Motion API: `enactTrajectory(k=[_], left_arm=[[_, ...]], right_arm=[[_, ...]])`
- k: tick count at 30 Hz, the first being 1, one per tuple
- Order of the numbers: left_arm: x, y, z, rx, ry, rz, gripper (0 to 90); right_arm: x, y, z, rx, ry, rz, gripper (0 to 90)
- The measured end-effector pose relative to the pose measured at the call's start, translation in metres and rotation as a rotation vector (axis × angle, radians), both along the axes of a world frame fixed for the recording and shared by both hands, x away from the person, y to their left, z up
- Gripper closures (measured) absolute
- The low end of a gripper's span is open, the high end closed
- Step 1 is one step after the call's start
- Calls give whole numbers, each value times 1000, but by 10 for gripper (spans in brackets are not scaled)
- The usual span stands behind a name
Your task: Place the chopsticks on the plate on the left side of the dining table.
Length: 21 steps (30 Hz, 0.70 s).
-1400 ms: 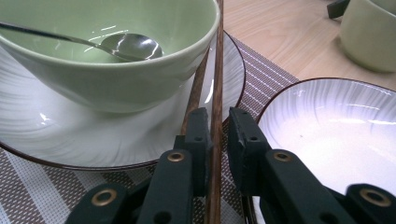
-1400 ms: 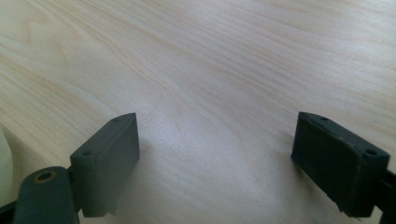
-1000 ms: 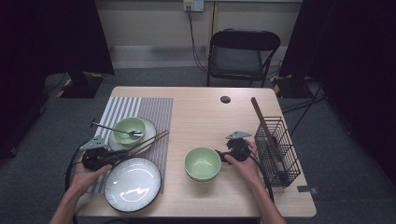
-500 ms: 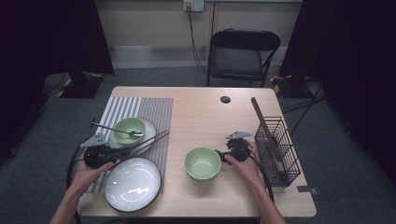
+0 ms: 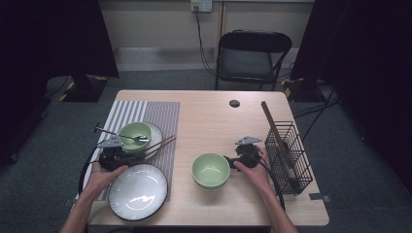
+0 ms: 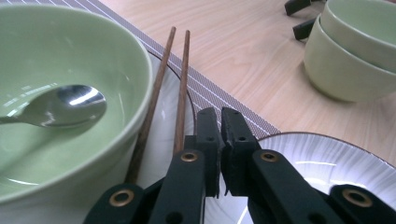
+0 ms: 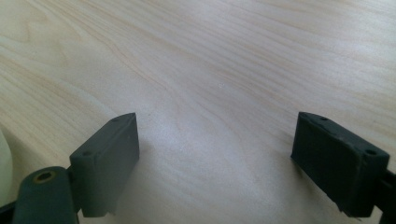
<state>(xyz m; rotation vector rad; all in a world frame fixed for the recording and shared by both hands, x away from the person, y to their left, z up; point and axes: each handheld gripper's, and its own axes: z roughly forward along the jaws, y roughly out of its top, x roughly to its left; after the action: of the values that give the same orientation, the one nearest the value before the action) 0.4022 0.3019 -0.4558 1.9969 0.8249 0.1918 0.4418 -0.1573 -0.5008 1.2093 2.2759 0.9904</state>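
The chopsticks (image 5: 158,144) lie as a pair on the rim of a small plate (image 5: 156,133). They are at about 9 o'clock on the bench (image 5: 214,116) and touch the side of a green bowl (image 5: 133,133) that has a spoon (image 6: 65,105) in it. Propped on the rim like this, their near ends are lifted off the striped mat (image 5: 145,111), which probably makes them easier to pinch than if they lay flat.

The left claw (image 5: 132,156) sits at 7 o'clock of that bowl and points along the sticks. Its jaws have just been closing. In the left gripper view the left claw (image 6: 220,116) is all but shut, with only a sliver of a gap and nothing caught in it. The chopsticks (image 6: 182,79) run past it at 10 o'clock, and the nearer stick slips behind the jaw on that side. I judge this closure missed the sticks, and the claw would need to reopen and shift towards them.

A large plate (image 5: 137,191) lies at 6 o'clock of that claw.

The right claw (image 5: 229,161) rests at 3 o'clock of two stacked green bowls (image 5: 210,170), just beside them. In the right gripper view the right claw (image 7: 217,140) gapes wide over bare wood and holds nothing. It seems parked to wait, or ready to steady the stack.

A wire rack (image 5: 291,155) stands at 3 o'clock on the bench, a likely home for the sticks
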Motion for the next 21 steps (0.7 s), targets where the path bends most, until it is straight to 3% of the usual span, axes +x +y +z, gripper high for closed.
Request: enactTrajectory(k=[2,9,13,21], left_arm=[[0,-1,-2,20,5,1,873],[3,0,-7,21,26,7,874],[3,0,-10,46,29,14,872],[4,3,-12,32,30,36,853]], right_arm=[[0,0,0,0,0,0,143],[0,0,0,0,0,0,143],[0,0,0,0,0,0,143],[0,0,0,0,0,0,143]])
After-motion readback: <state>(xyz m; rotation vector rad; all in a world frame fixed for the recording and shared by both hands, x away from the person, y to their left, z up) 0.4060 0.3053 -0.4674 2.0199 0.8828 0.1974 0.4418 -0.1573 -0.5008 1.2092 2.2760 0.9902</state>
